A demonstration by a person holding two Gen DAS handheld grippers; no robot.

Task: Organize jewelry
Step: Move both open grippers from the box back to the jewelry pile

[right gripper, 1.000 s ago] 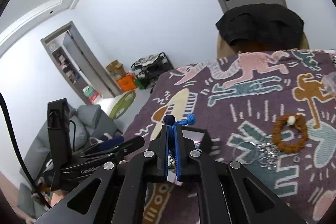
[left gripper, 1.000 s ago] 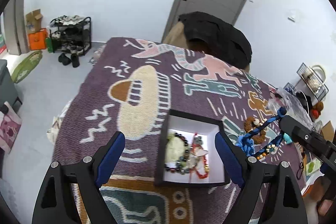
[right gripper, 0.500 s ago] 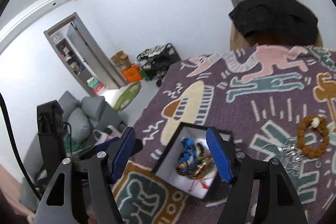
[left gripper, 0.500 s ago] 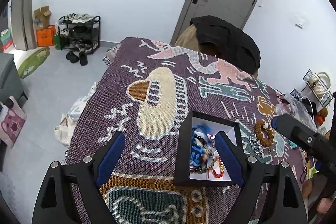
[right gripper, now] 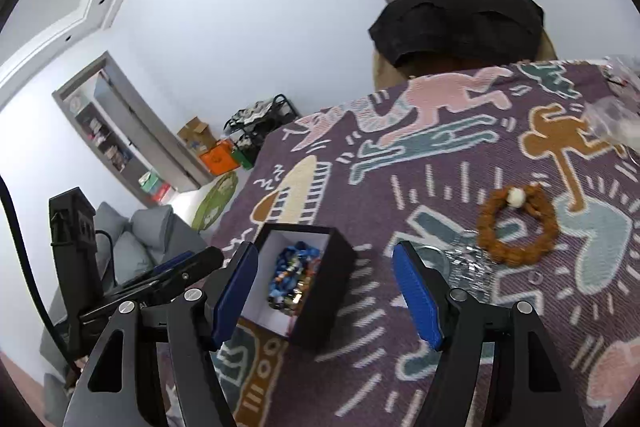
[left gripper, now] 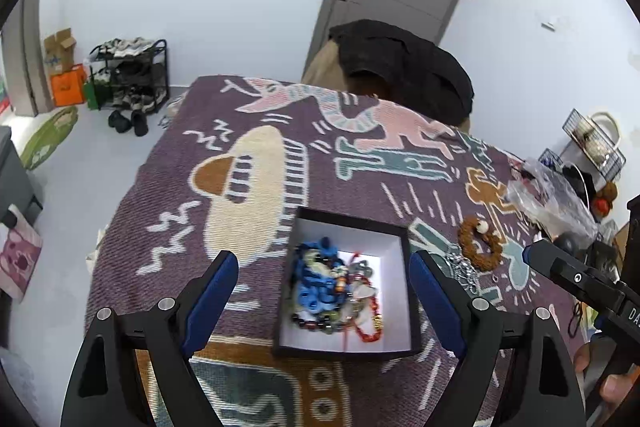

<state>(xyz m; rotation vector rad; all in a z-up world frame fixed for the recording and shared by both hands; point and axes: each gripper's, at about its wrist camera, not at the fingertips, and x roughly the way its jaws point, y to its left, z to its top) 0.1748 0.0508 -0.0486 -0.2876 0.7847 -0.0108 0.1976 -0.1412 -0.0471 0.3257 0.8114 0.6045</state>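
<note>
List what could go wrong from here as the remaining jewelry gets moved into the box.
1. The brown bead bracelet lies against the silver chain; grabbing one may drag or snag the other.
2. The black box already holds a tangled heap with the blue cord bracelet on top; more pieces could knot together or spill over.
3. The woven blanket is soft and ribbed, so the open right gripper might pinch fabric along with the thin chain.

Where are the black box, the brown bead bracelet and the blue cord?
box (left gripper: 412,291): left wrist view, right wall.
bracelet (right gripper: 517,256): right wrist view, lower beads.
blue cord (left gripper: 316,291): left wrist view, coiled middle.
</note>
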